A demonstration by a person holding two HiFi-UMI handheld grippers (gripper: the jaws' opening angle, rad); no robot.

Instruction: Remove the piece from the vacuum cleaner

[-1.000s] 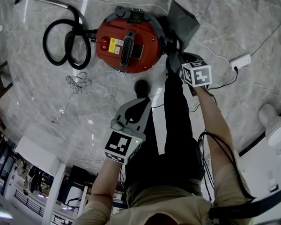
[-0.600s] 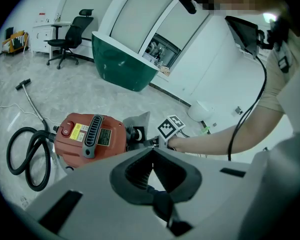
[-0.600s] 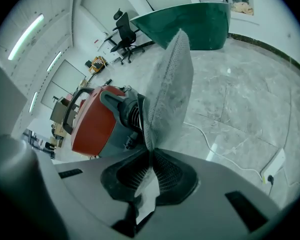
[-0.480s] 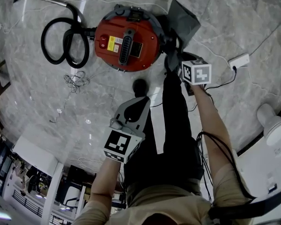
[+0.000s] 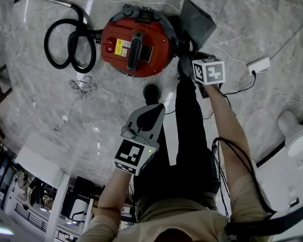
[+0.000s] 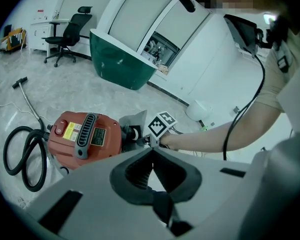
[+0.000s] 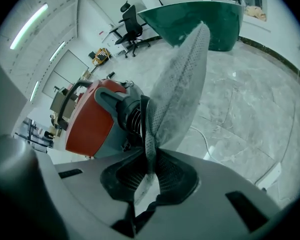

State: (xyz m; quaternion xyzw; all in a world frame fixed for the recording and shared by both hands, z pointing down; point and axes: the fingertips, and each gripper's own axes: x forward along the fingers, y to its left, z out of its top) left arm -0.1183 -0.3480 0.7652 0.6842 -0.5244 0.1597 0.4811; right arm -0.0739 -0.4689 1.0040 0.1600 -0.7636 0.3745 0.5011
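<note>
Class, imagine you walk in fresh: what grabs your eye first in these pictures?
The round red vacuum cleaner on the floor, its black hose coiled to its left in the head view. Next, the grey bag sticking out from its right side, pinched by the right gripper.

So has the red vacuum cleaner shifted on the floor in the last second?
No. The red vacuum cleaner sits just as far from the white power strip on the floor as before.
</note>
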